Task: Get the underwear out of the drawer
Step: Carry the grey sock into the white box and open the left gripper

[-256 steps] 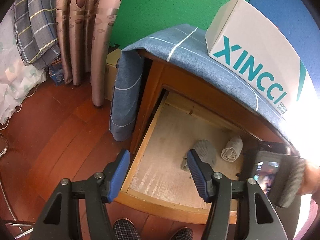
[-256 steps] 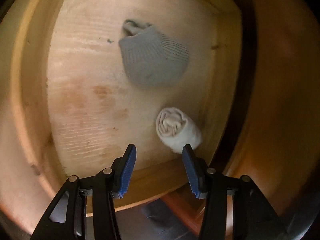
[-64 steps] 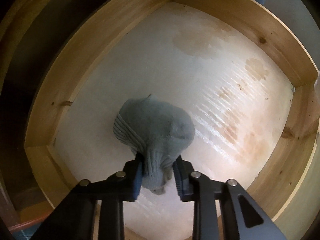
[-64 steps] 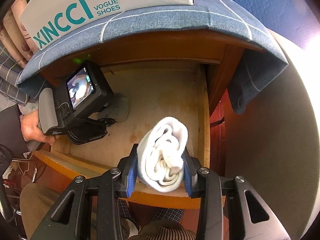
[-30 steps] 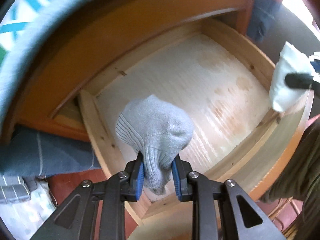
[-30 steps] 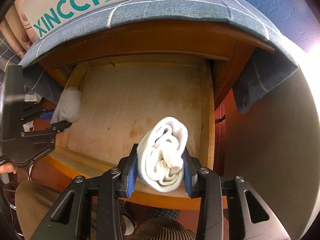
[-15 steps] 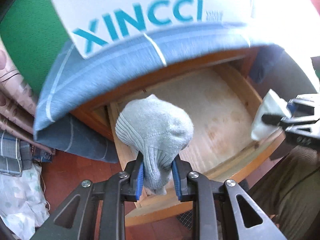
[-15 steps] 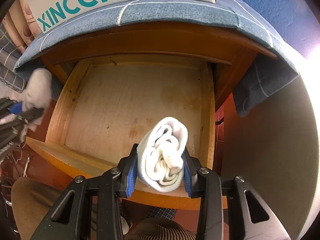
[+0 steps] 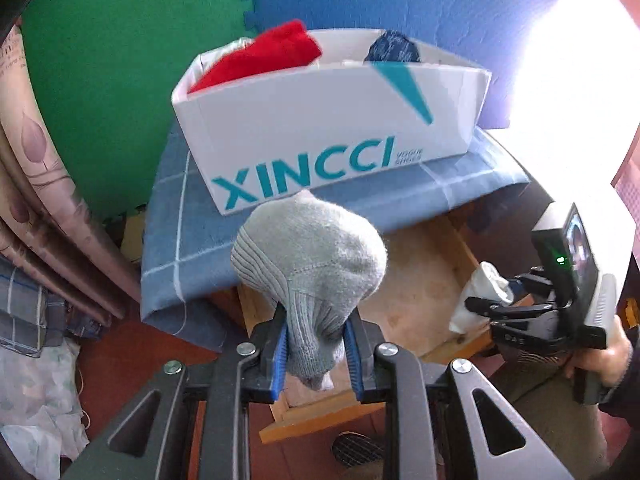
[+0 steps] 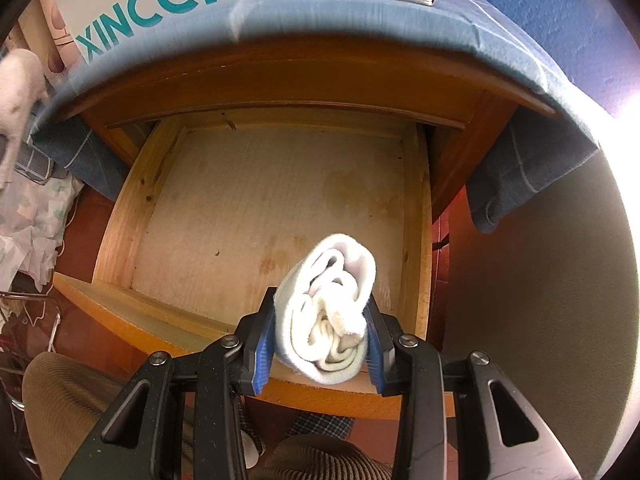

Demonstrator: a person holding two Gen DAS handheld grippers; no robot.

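My left gripper [image 9: 316, 354] is shut on a grey knitted garment [image 9: 310, 256] and holds it up in front of the white XINCCI shoe box [image 9: 320, 140]. My right gripper [image 10: 322, 346] is shut on a rolled white garment [image 10: 330, 312] and holds it above the front edge of the open wooden drawer [image 10: 280, 216]. The right gripper also shows in the left wrist view [image 9: 486, 308], at the drawer's right side. The grey garment shows blurred at the far left of the right wrist view [image 10: 18, 80]. No clothing shows on the drawer's floor.
The shoe box stands on a blue checked cloth [image 9: 188, 216] over the cabinet top and holds a red item [image 9: 264, 54] and a dark blue item [image 9: 394, 50]. Curtains [image 9: 36, 200] hang at the left. Cloth bundles [image 9: 36, 384] lie on the red floor.
My left gripper has lifted the grey garment out of the drawer to the level of the shoe box. My right gripper has stayed over the drawer's front edge with the white roll.
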